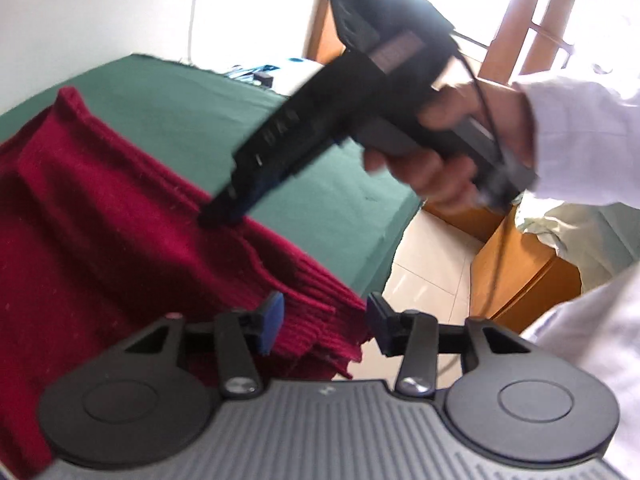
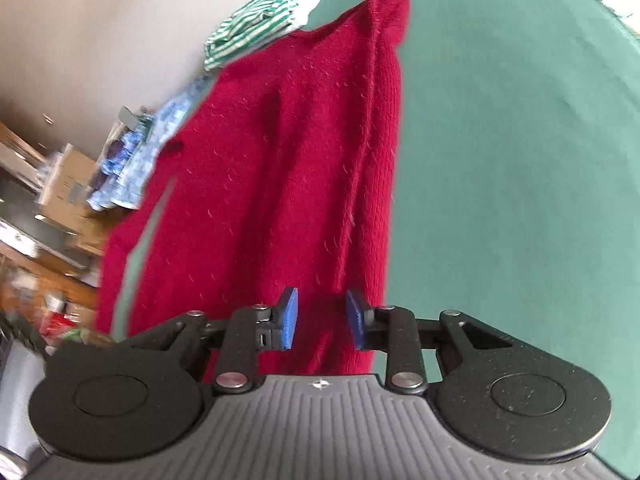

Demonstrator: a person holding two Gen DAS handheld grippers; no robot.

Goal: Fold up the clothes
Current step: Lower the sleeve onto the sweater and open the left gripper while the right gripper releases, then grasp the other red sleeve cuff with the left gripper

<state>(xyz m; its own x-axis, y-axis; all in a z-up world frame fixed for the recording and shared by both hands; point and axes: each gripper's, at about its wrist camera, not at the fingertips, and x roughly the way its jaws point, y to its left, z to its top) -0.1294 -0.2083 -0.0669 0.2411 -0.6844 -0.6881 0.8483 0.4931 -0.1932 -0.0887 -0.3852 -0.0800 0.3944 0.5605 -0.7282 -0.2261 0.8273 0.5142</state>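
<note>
A dark red knitted sweater (image 1: 100, 208) lies flat on the green-covered table (image 1: 192, 96). My left gripper (image 1: 326, 324) is open. Its blue pads (image 1: 274, 320) stand on either side of the sweater's ribbed hem corner near the table's edge. A hand in a white sleeve holds my right gripper (image 1: 224, 210), whose tip rests on the sweater's side edge. In the right wrist view the red sweater (image 2: 288, 152) stretches away over the green cover (image 2: 520, 160), and my right gripper (image 2: 322, 320) is open just above the knit, near its folded side edge.
A green-and-white striped garment (image 2: 260, 20) and a blue patterned one (image 2: 140, 148) lie at the table's far side. Cardboard boxes (image 2: 68, 184) and clutter stand beyond. A tiled floor (image 1: 432, 264) and wooden furniture (image 1: 520, 264) are past the table's edge.
</note>
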